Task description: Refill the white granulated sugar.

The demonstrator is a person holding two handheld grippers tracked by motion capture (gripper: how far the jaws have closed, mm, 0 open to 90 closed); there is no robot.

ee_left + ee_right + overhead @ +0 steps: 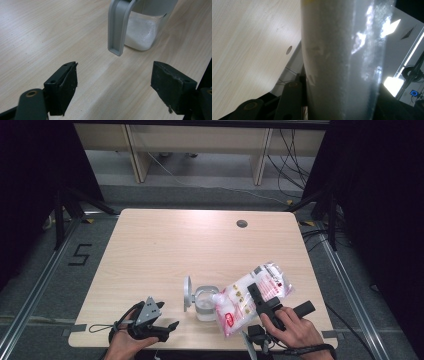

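Pouring from a tilted bag of white granules (252,297) into the clear jar (205,304) near the counter's (200,240) front edge, lid (187,293) flipped open at its left. Right claw (256,294) clamped across the bag, corner spout aimed at the jar's mouth; jar already part filled. Left claw (113,87) spread wide and empty, resting at the front-left corner, facing the jar's grey handle (117,27). Judged mid-pour; next called for a steady tilt, then righting the bag before overflow.
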